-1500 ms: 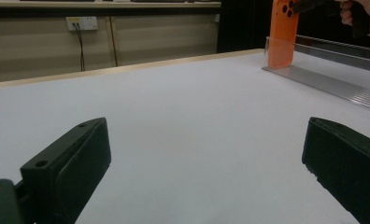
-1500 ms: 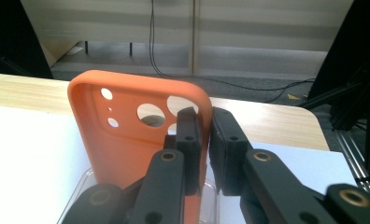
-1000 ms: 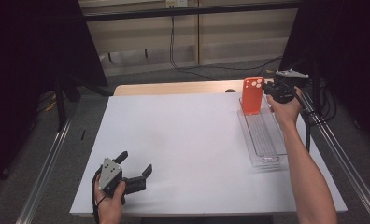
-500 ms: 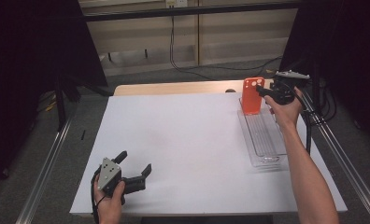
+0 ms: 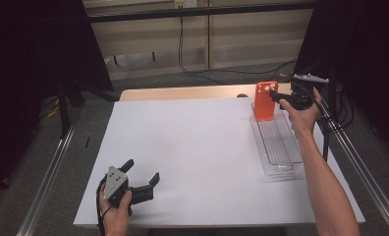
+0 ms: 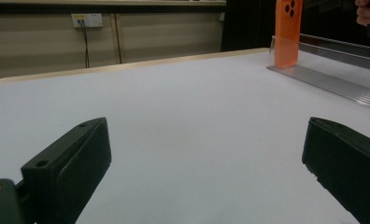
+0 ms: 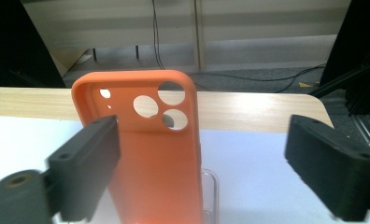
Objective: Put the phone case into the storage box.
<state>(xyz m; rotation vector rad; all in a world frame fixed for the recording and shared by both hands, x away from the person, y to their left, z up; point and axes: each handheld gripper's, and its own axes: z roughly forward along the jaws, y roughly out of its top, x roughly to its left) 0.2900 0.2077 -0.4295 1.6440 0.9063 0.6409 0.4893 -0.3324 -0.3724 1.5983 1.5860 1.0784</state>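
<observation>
An orange phone case [image 5: 265, 101] [image 6: 287, 32] [image 7: 160, 158] stands upright in the far end of a clear ribbed tray [image 5: 281, 147] [image 6: 332, 84] on the right of the white table. My right gripper [image 5: 276, 97] [image 7: 202, 128] is level with the case's upper part. Its jaws have just been opening and now stand wide, with the case between them, nearer the left jaw and not pressed. My left gripper [image 5: 142, 168] [image 6: 206, 126] rests open near the table's front left, with nothing between its jaws.
The white sheet [image 5: 192, 147] covers the table except for a wooden strip [image 5: 182, 92] along the far edge. Metal rails [image 5: 50, 172] run along both sides on the floor. Cables [image 5: 182, 54] hang by the back wall.
The right gripper's jaws have spread apart off the orange case, which still stands upright in the tray. Neither hand has shifted.
</observation>
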